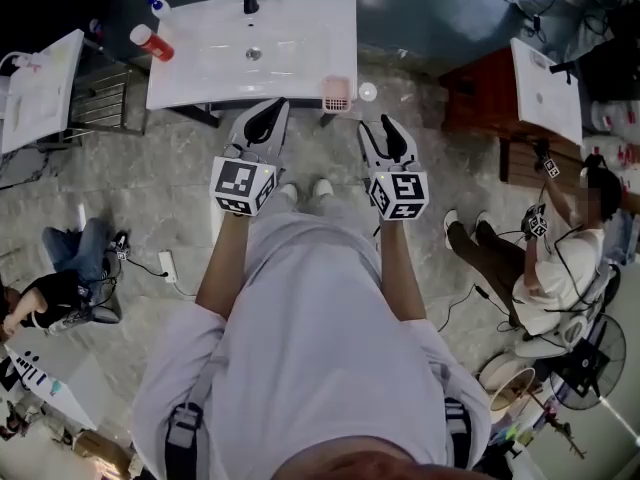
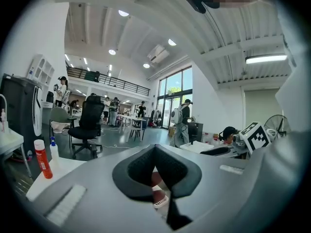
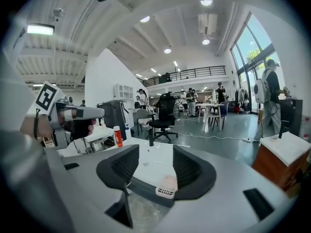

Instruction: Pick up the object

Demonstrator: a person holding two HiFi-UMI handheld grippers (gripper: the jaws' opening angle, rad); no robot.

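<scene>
Apparently, in the head view the pink basket (image 1: 337, 93), taken to be the object, is seen at the front right corner of the white sink counter (image 1: 300, 38), a little beyond the left gripper (image 1: 278, 106) and the right gripper (image 1: 376, 123) and touched by neither. Being so near the edge, it could be pushed off if it is bumped. In the left gripper view the fingertips are closed together on nothing, and the basket (image 2: 160, 198) is seen only behind them, so a reach with this gripper would probably knock it. In the right gripper view the fingers are moderately apart and empty, with the basket (image 3: 167, 187) ahead near the right finger. This opening may prove too narrow, and the light basket could be tipped.
</scene>
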